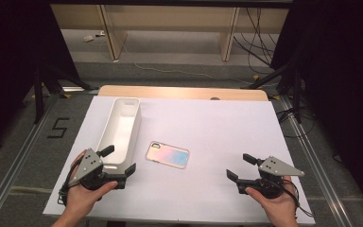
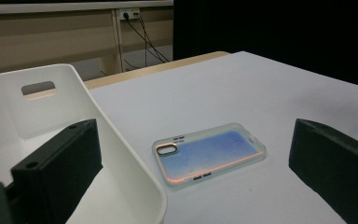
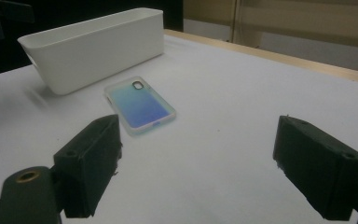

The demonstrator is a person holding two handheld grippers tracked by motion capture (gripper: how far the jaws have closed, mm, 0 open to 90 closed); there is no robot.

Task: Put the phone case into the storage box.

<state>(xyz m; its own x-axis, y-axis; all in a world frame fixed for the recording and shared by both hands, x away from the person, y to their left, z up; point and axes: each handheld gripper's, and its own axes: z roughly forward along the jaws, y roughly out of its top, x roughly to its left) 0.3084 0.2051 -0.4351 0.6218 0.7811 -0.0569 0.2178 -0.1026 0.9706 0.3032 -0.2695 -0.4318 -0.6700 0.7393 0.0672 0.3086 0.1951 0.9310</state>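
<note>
A long white bin point(image 1: 120, 127) lies lengthwise at the left of the white table sheet point(image 1: 227, 123). To its right lies an iridescent phone case point(image 1: 168, 154), flat with its camera hole at the left end. My left gripper point(image 1: 119, 160) is open at the bin's near end, one jaw over the bin's inside and the other outside its right wall. In the left gripper view the bin point(image 2: 51, 116) and the case point(image 2: 209, 151) lie ahead of the left gripper point(image 2: 196, 140). My right gripper point(image 1: 239, 166) is open and empty at the near right; its view, past the right gripper point(image 3: 200, 140), shows the case point(image 3: 140, 105) and the bin point(image 3: 93, 46).
A strip of wooden tabletop point(image 1: 184, 92) shows beyond the sheet's far edge. Grey floor with a black "5" mark point(image 1: 56, 127) and metal rails flank the table. Wooden shelf legs and cables point(image 1: 260, 33) stand farther back. Dark curtains close off both sides.
</note>
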